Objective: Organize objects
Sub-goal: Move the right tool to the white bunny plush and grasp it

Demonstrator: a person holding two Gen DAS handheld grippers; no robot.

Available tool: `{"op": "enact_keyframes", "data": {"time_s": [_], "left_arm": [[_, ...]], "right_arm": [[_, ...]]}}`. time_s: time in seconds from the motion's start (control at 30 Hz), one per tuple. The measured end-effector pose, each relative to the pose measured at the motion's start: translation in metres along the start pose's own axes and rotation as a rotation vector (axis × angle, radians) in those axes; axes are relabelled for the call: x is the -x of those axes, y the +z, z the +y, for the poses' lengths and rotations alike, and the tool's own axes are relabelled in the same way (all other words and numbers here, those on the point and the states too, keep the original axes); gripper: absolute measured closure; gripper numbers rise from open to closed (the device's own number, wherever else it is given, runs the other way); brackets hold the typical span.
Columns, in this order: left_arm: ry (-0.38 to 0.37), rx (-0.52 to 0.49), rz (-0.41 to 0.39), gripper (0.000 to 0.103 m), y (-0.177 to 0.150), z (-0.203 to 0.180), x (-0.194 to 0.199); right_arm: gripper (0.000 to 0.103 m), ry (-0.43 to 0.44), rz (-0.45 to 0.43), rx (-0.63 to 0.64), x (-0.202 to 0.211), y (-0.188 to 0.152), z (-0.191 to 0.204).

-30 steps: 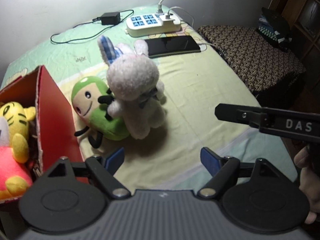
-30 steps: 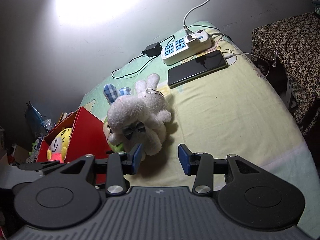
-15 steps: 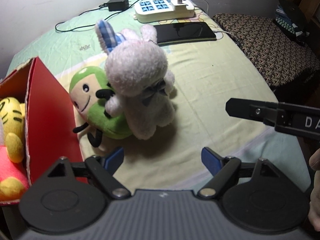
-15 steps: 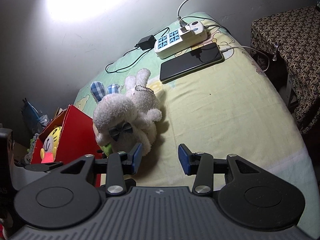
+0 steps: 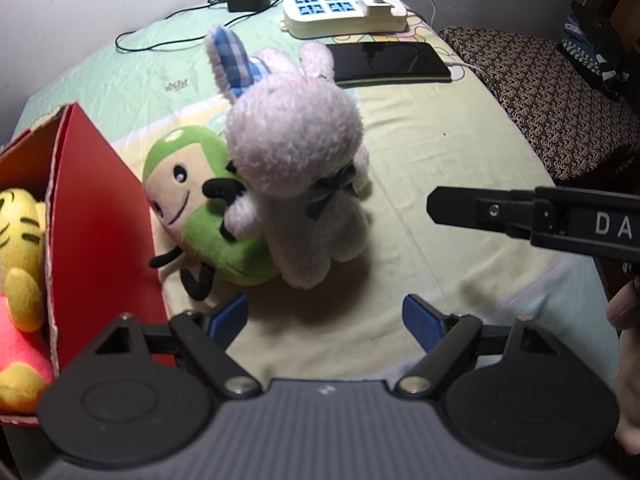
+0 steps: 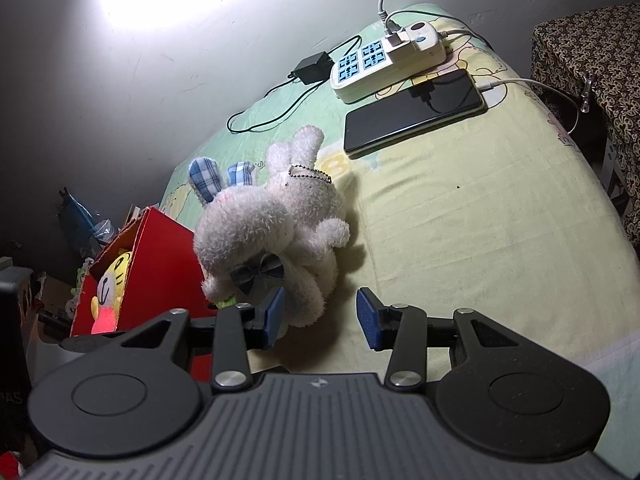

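The approach step is judged in hand: both the left tool (image 5: pixel 324 316) and right tool (image 6: pixel 320 316) are held wide and empty near the white rabbit (image 5: pixel 304 184), which is propped on the bed (image 5: pixel 440 152) against the green plush (image 5: pixel 196 200) beside the red box (image 5: pixel 100 216), so a closing grasp is called for next.

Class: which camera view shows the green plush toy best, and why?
The left wrist view: the green plush toy shows its face and body beside the white rabbit. In the right wrist view, the rabbit hides all but a green sliver.

rabbit (image 5: pixel 304 184) against doll (image 5: pixel 200 216), box (image 5: pixel 100 232) left
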State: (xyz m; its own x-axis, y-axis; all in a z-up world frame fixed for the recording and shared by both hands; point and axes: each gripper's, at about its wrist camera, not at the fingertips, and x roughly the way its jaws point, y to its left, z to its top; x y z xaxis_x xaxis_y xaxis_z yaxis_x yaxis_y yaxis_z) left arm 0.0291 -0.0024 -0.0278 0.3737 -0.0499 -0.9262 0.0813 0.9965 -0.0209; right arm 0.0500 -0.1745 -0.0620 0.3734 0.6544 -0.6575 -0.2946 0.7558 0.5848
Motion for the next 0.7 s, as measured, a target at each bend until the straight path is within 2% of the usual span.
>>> {"op": "enact_keyframes", "data": {"time_s": [0.3, 0.47, 0.6, 0.7], "left_arm": [[-0.036, 0.004, 0.002, 0.017, 0.005, 0.006, -0.007], [-0.114, -0.002, -0.071, 0.007, 0.004, 0.007, 0.003], [-0.086, -0.033, -0.157, 0.007, 0.007, 0.005, 0.011], [-0.079, -0.055, -0.188, 0.007, 0.012, 0.004, 0.011]], "right_arm": [[0.059, 0.031, 0.021, -0.026, -0.015, 0.012, -0.005], [0.059, 0.054, 0.021, -0.011, -0.021, 0.018, -0.006], [0.059, 0.092, 0.016, -0.013, -0.026, 0.025, -0.008], [0.059, 0.127, 0.009, 0.005, -0.031, 0.028, -0.006]]}}
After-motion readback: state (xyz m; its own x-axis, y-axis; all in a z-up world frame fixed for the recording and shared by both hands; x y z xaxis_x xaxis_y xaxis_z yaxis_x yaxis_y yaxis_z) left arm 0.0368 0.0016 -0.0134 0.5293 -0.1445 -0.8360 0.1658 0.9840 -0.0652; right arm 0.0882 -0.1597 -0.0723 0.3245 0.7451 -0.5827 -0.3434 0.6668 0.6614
